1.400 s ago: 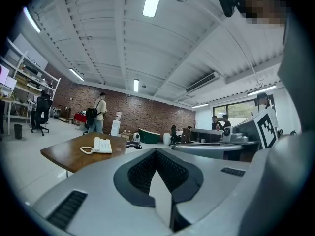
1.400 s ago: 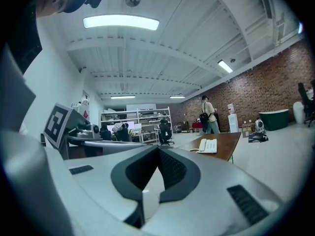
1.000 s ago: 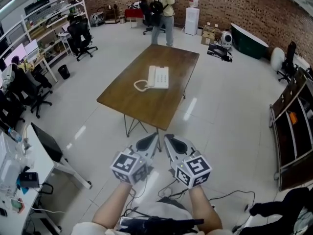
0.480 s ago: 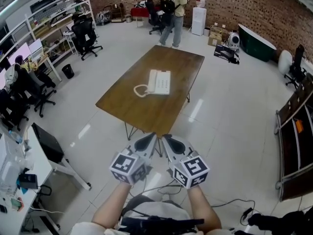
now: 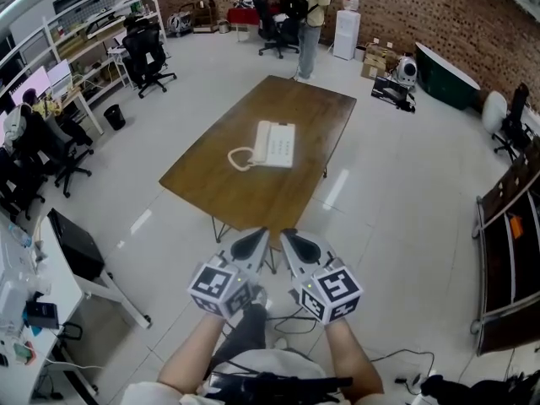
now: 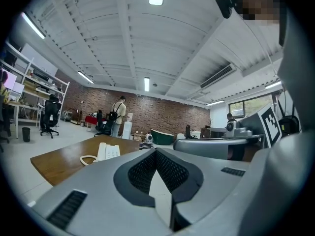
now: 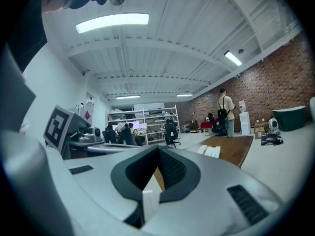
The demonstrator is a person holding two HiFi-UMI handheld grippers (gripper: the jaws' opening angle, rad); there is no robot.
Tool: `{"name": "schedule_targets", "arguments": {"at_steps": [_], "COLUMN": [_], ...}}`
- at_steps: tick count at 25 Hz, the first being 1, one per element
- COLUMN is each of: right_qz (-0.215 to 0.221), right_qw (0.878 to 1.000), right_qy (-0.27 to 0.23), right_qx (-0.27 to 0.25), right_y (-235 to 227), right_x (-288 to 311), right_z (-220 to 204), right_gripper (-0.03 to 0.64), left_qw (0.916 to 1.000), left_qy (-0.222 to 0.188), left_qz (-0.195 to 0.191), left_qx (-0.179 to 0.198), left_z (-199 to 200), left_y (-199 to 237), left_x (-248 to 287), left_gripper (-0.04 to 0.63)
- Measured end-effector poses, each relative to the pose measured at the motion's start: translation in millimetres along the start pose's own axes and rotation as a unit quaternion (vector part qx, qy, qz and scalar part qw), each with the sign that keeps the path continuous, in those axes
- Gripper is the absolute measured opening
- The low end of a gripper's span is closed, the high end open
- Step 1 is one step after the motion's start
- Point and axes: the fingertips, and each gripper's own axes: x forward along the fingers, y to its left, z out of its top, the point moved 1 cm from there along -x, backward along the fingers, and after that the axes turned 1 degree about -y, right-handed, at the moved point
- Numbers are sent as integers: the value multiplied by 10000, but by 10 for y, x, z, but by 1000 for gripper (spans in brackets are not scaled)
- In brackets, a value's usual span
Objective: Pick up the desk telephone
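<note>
The desk telephone (image 5: 275, 144) is white, with a flat rectangular body. Its handset (image 5: 262, 141) rests in the cradle along the left side of the body, and the keypad (image 5: 283, 147) fills the right part. A white coiled cord (image 5: 240, 154) goes out from the near left corner and makes a loop on the wood. The telephone lies flat near the middle of the brown wooden bench (image 5: 253, 194), with its long side pointing along the bench.
</note>
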Motion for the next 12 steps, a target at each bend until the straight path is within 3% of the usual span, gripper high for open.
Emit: {"name": "schedule_targets", "arguments": {"at_steps": [12], "right_qz": [-142], "right_qw": [9997], "right_qy": [152], "right_qx": [105], "right_y": [-574], "right_x": [656], "right_z": [-74], "right_gripper": [2], "left_qw": [9995], "left_qy": [106], "left_qz": [-72], "left_qx": [-274], "left_z": [-168], "left_y": [615], "left_x": [620], "left_gripper": [0]}}
